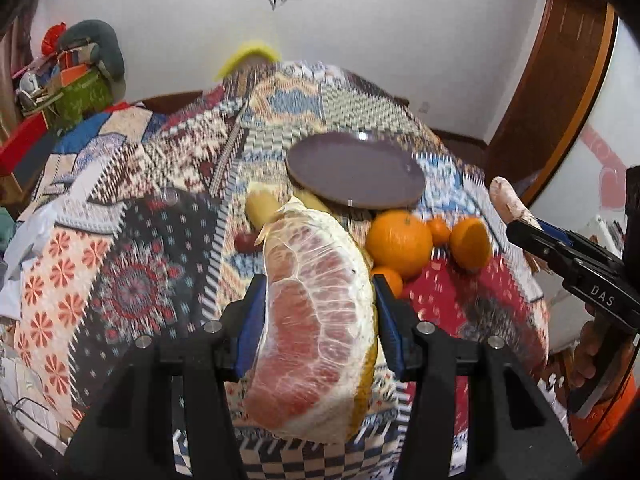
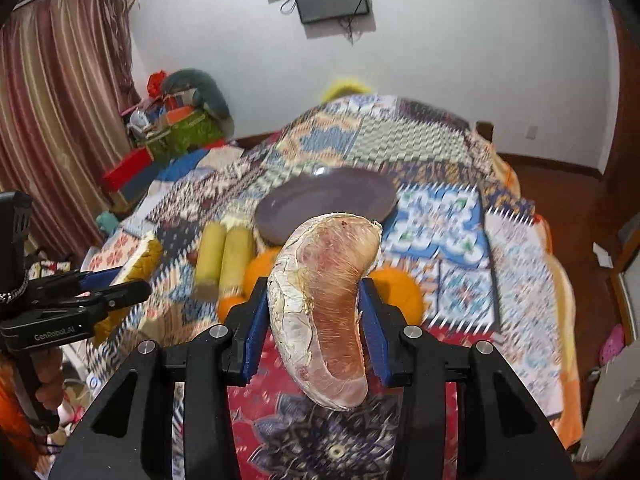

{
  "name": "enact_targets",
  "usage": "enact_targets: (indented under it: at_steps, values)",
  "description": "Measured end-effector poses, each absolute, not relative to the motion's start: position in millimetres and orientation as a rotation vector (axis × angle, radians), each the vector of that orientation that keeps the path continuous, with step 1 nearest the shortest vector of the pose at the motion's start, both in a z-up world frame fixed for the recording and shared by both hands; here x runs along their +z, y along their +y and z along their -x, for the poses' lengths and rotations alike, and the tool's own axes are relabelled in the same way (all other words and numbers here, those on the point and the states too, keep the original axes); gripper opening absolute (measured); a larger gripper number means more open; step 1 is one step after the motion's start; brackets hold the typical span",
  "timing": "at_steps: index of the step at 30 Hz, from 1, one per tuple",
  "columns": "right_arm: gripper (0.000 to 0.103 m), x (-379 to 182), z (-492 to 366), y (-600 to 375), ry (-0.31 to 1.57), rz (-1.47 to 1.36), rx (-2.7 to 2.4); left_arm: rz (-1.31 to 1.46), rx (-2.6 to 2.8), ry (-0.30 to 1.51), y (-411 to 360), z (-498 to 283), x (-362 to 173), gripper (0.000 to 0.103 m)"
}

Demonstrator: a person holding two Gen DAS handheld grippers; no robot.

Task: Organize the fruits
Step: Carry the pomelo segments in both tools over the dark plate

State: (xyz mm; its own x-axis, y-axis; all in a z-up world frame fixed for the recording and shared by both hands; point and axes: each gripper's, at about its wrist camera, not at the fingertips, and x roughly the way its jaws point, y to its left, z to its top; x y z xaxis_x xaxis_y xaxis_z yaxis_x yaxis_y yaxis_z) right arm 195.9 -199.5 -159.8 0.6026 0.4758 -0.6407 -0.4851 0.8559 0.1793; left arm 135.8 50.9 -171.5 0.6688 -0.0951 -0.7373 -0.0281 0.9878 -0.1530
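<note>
My left gripper (image 1: 316, 312) is clamped on a large wedge of peeled pink pomelo with white pith and a strip of yellow rind (image 1: 316, 320); both blue pads press its flanks, and the wedge stands on end between them, above the patchwork quilt in many colours (image 1: 120, 248).

My right gripper (image 2: 316, 312) is clamped on a single curved pomelo segment in its pale membrane (image 2: 324, 312), blue pads on either side, with the segment's upper tip arching toward the plate. From the left wrist view I see that same segment poking out past the right gripper's black fingers at the right edge.

Ahead of both tools lies a round, dark purple plate (image 1: 354, 172) on the quilt, with nothing on the face I can see. Just in front of it sit 2 yellow cylinders side by side (image 2: 224, 260); I cannot tell what fruit they are. To their right sits a cluster of oranges: 1 large orange (image 1: 398, 240), with smaller ones just beside it and 1 partly hidden behind my left gripper's right finger. A small dark red fruit (image 1: 244, 240) lies behind the wedge, near the cylinders.

A person's hand (image 2: 48, 380) holds the left gripper's handle.
</note>
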Motion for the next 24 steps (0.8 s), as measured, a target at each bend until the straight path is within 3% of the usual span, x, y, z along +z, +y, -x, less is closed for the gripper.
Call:
enact_targets:
  at_steps: [24]
  values:
    - [0.040,-114.7,-248.3,-193.4,0.564,0.069,0.510,0.133,-0.042,0.695,48.5,-221.6,-123.8,0.051]
